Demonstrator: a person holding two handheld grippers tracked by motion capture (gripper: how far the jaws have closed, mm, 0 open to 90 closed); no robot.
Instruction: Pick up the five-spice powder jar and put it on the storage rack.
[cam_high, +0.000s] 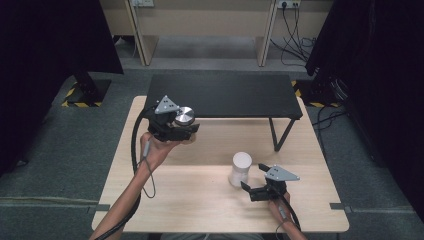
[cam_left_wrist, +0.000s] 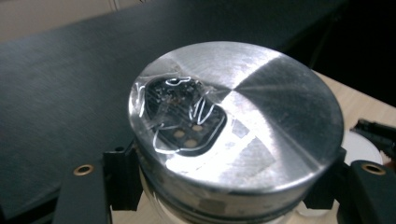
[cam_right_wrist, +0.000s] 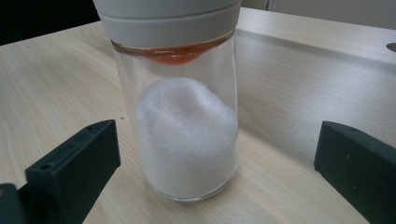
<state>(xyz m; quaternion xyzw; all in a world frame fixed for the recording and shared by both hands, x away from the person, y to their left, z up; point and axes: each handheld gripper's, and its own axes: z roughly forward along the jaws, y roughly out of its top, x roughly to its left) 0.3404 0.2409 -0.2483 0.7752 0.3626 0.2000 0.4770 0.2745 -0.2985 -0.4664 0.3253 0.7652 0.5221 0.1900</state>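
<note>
While left tongs (cam_left_wrist: 224, 186) grip a steel lid (cam_left_wrist: 238, 116), right tongs (cam_right_wrist: 215, 172) gape around white grains in the jar (cam_right_wrist: 187, 140).

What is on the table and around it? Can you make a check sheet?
Surface: light wooden table, with a black bench standing on its far part.
Job's things: silver lid; glass jar of white grains, upright.
Clutter: nothing seen.
Grippers: left gripper shut on the silver lid; right gripper open beside the jar.
Cables: black cable trailing from the left gripper.
Surroundings: grey floor, black curtains.
</note>
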